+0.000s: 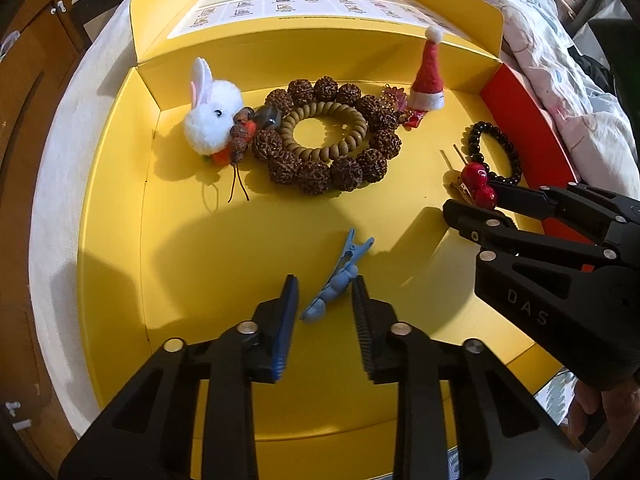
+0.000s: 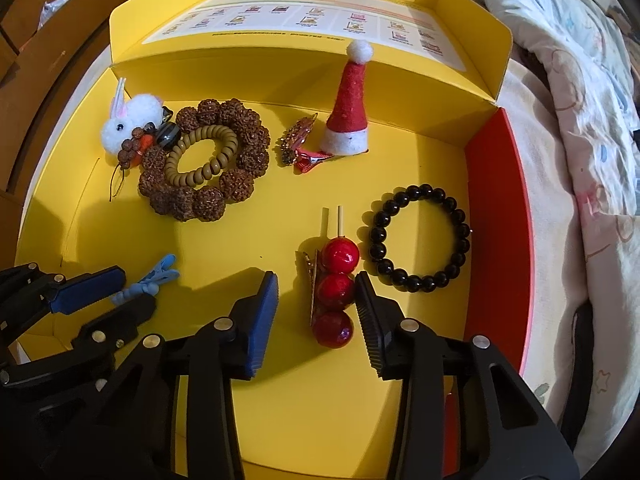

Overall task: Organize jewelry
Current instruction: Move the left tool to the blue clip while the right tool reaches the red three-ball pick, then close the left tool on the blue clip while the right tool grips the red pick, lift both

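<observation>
Left gripper: points steeply down into the box, jaws apart on either side of the small pale-blue plastic hair clip. The right pad looks to touch it, the left pad stands clear, so I judge no grip yet.
Right gripper: also points down, jaws apart around the hair clip topped with three glossy red balls. The right pad is at the middle ball, the left well off it, so it is not clamped.
Both clips: lie flat on the floor of the shallow yellow cardboard box, near its front, each lengthwise between its tongs, probably so the pads can close across the narrow side.
Black bead bracelet: flat, just beside the red-ball clip, near the box's red side wall.
Farther back: a brown spiral hair tie nested inside a ring of rough brown seed beads, which saves room. A white fluffy rabbit charm touches that ring.
Back wall: a red felt Santa hat stands upright.
</observation>
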`<state>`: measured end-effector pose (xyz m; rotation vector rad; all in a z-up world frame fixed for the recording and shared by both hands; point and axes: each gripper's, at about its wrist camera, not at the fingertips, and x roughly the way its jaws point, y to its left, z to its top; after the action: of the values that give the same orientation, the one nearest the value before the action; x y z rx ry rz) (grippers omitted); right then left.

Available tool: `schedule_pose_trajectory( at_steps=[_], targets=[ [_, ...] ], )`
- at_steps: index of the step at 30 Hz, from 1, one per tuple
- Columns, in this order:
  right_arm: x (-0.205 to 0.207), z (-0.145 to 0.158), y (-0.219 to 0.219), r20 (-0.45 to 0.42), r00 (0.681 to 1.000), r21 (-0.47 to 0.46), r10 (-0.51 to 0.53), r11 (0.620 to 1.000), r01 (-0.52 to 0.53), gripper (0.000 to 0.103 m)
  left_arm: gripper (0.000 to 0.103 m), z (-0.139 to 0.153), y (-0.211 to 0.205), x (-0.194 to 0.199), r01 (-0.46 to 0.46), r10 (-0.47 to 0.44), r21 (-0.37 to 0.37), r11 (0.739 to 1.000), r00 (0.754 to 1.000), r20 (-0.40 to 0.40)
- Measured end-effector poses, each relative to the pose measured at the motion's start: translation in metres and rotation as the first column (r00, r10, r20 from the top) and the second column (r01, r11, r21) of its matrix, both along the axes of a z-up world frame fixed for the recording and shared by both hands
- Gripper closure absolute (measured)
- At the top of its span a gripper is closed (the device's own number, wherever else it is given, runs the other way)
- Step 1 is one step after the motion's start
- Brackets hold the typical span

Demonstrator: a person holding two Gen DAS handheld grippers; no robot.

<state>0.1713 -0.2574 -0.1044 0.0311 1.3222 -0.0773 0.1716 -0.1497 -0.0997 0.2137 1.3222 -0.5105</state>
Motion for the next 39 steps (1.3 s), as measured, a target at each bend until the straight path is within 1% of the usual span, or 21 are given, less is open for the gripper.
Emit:
schedule_pose_trajectory(
  at_steps=[2,4,5,6,13,22,27,31,39],
  targets=[
    [-0.002,0.0,0.0,0.0,1.0,-0.002,0.0,1.0,0.0,0.066,0.082,0.0,-0.003,0.001,-0.001,0.001,-0.001,1.0,1.0,-0.002],
    [-0.003,0.001,-0.001,0.003,1.0,-0.008,-0.005,1.0,0.005,0.071,0.084,0.0,-0.004,0.0,-0.002,0.002,-0.003,1.0,1.0,-0.003],
    [-0.003,0.001,-0.002,0.002,1.0,-0.01,-0.007,1.0,0.007,0.072,0.091,-0.001,-0.005,0.0,0.0,0.0,-0.004,1.0,1.0,-0.004],
    [-0.004,0.002,-0.003,0.002,1.0,-0.009,-0.007,1.0,0.007,0.073,0.093,-0.001,-0.006,-0.001,0.002,-0.002,-0.006,1.0,1.0,-0.005],
    [-0.008,0.004,-0.013,0.007,1.0,0.0,-0.018,1.0,0.018,0.076,0.093,0.002,-0.005,-0.005,-0.005,0.005,-0.013,1.0,1.0,0.003],
    [-0.009,0.015,-0.023,0.026,0.999,0.025,-0.032,0.999,0.031,0.077,0.093,0.022,0.009,-0.009,-0.011,0.013,-0.06,0.998,0.999,0.035],
    [-0.007,0.005,-0.013,0.0,1.0,0.037,-0.023,0.999,0.023,0.077,0.093,0.023,0.014,-0.01,-0.013,0.015,-0.062,0.998,0.999,0.031],
    [-0.002,0.0,-0.008,-0.013,1.0,0.009,-0.011,1.0,0.011,0.076,0.093,0.021,0.011,-0.009,-0.012,0.013,-0.059,0.998,1.0,0.026],
    [0.004,0.003,0.004,-0.06,0.997,-0.046,0.046,0.998,-0.049,0.076,0.093,0.021,0.011,-0.01,-0.007,0.009,-0.061,0.998,1.0,0.022]
  ],
)
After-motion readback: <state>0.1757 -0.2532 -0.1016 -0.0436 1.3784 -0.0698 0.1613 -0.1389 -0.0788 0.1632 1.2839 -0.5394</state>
